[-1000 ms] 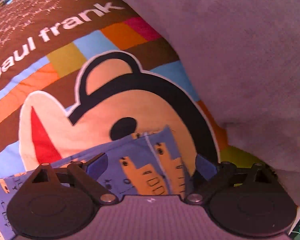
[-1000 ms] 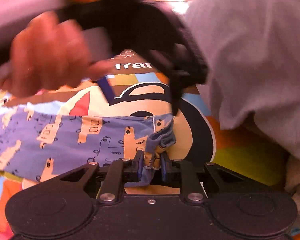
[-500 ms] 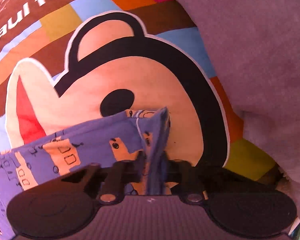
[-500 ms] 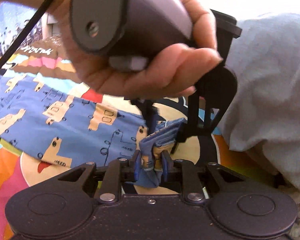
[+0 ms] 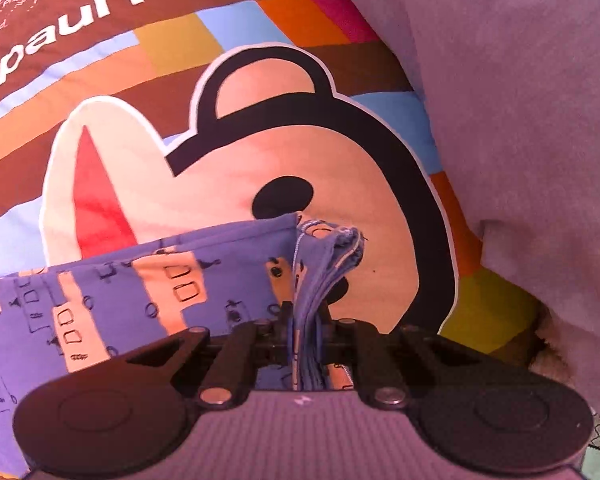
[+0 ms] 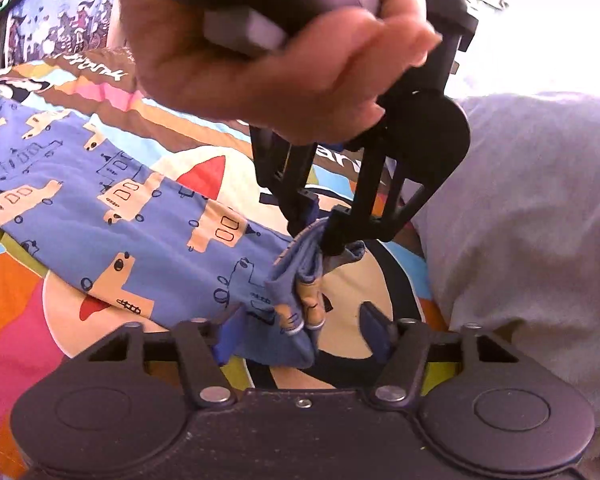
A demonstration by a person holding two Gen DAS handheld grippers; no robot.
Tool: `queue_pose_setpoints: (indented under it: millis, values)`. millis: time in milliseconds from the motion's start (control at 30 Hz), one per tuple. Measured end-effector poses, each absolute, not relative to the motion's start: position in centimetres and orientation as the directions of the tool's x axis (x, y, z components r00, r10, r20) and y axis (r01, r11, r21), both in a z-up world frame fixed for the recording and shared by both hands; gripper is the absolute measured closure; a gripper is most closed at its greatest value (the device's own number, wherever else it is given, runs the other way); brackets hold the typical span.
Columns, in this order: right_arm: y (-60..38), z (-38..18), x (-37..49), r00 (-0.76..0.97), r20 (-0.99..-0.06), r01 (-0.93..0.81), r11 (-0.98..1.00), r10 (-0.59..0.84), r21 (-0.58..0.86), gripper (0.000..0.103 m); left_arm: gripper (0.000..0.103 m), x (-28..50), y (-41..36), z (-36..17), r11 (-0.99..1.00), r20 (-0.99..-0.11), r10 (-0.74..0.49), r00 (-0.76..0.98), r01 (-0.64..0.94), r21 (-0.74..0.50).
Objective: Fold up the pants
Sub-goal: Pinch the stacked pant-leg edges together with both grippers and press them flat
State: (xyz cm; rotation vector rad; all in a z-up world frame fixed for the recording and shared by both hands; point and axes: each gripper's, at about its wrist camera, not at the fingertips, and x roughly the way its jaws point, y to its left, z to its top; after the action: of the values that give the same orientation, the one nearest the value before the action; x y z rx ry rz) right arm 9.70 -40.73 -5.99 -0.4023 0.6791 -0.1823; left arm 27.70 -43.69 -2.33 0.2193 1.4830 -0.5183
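Observation:
The pants (image 5: 148,292) are blue with orange vehicle prints and lie across a colourful printed bedspread (image 5: 260,160). My left gripper (image 5: 306,332) is shut on the bunched end of the pants. In the right wrist view the left gripper (image 6: 320,236) shows from outside, held by a hand and pinching the same bunched end of the pants (image 6: 120,220). My right gripper (image 6: 300,332) stands open, its blue pads either side of the hanging cloth end.
A large grey cloth or pillow (image 5: 520,100) lies on the right of the bedspread and also shows in the right wrist view (image 6: 532,220). The hand (image 6: 280,60) and left tool body fill the top of the right wrist view.
My left gripper closed on the end of the pants. My right gripper, shut on that end before, has opened and let it go.

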Motion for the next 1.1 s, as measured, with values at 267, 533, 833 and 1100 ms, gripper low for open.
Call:
queue_pose_setpoints:
  millis: [267,533,833,1100]
  values:
    - [-37.7,-5.6,10.2,0.796,-0.541,-0.045,0.866,-0.270,-0.497,0.079,0.093,27.6,-39.4,0.5,0.881,-0.960,-0.268,0.080,0.424,-0.211]
    - [-32.9,-3.2,10.9,0.834,-0.521,-0.119,0.862,-0.182,-0.492,0.088,0.093,29.1,-30.9,1.7,0.909,-0.937,-0.330,0.115,0.307,-0.282]
    - [-26.2,-4.2,11.8,0.828,-0.556,-0.277,0.806,-0.076,-0.523,0.090,0.091,29.7,-21.4,-0.7,0.917,-0.919,-0.368,0.144,0.221,-0.333]
    - [-23.6,-6.7,12.7,0.786,-0.617,-0.359,0.778,-0.046,-0.516,0.087,0.053,28.9,-16.0,-4.8,0.933,-0.884,-0.344,0.316,0.221,-0.284]
